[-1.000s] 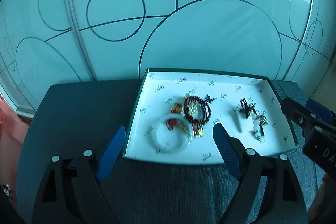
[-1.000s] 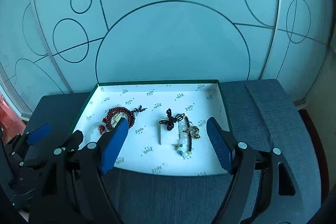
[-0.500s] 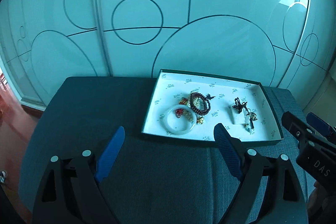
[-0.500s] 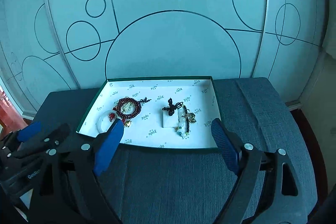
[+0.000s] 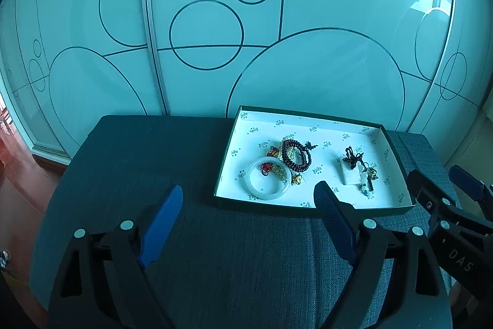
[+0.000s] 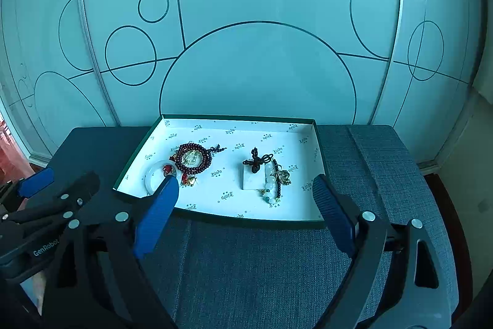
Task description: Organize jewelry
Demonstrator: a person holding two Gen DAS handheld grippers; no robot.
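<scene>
Both claws drew back from the tray [image 5: 311, 209]; right claw [image 6: 245, 216] jaws just widened, empty.

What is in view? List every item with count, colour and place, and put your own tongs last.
box: 1, green outside, white printed lining, on the grey surface against the panels.
bangle: 1, pale translucent, near left part of the box.
dark bead bracelet: 1, dark red, coiled just behind the bangle, among small red and gold pieces.
white slab: 1, right half of the box, with a dark knotted cord on it.
pale bead strand: 1, white with green bits, beside the slab.
grey surface: 1, under the box.
glass panels: pale, circle lines, behind.
left tongs: blue pads, open, empty.
right tongs: blue pads, jaws just opened wider, empty.
</scene>
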